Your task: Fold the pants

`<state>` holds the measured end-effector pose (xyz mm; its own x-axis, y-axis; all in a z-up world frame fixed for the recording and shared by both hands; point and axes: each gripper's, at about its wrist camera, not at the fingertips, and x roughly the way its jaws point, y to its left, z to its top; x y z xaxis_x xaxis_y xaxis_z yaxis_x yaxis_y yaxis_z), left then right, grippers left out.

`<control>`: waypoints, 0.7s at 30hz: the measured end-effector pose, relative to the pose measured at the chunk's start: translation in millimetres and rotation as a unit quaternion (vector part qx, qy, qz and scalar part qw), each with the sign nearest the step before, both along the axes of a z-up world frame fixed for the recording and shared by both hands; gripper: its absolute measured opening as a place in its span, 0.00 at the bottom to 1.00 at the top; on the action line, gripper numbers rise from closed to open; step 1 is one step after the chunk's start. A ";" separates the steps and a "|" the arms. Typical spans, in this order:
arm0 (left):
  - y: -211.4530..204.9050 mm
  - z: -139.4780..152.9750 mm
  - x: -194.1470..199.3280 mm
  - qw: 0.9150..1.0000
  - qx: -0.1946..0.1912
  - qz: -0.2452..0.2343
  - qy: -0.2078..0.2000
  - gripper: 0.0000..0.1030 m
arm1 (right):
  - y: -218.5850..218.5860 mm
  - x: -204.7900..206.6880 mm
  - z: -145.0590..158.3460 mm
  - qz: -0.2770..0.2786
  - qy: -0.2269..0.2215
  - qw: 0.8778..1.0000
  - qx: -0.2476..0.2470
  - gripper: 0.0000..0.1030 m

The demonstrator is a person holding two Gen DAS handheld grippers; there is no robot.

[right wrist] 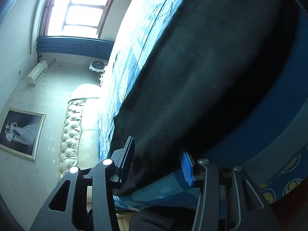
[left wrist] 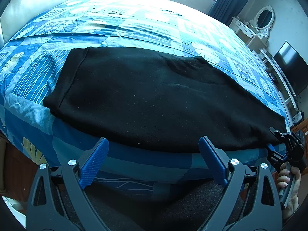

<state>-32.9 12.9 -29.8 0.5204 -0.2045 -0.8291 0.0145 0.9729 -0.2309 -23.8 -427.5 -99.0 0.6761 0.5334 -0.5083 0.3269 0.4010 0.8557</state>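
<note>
Black pants (left wrist: 154, 100) | flat on bed (left wrist: 134, 25) | long axis left-right

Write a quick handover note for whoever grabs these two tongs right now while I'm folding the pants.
Left tongs: open, empty, held just short of the near edge of the black pants.
Right tongs: at the pants' right-hand end, fabric between the jaws; whether the pads are pressing on it cannot be told.
Pants lie lengthwise on the blue bedspread, along its near edge.
Done: legs seem stacked.
Left: fold end to end.
</note>
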 end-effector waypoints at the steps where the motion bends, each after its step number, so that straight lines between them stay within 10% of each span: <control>1: -0.2 -0.2 0.3 1.000 0.000 -0.001 0.000 0.92 | 3.5 3.2 0.8 0.010 0.004 1.000 -0.009 0.27; 7: -0.6 -1.7 0.4 1.000 -0.003 -0.001 0.004 0.92 | 9.2 -2.8 -4.1 0.043 0.033 0.998 -0.032 0.07; 21: -1.0 0.4 -0.4 1.000 0.003 -0.005 -0.007 0.92 | -34.8 -47.4 -15.6 0.063 0.028 0.998 0.002 0.18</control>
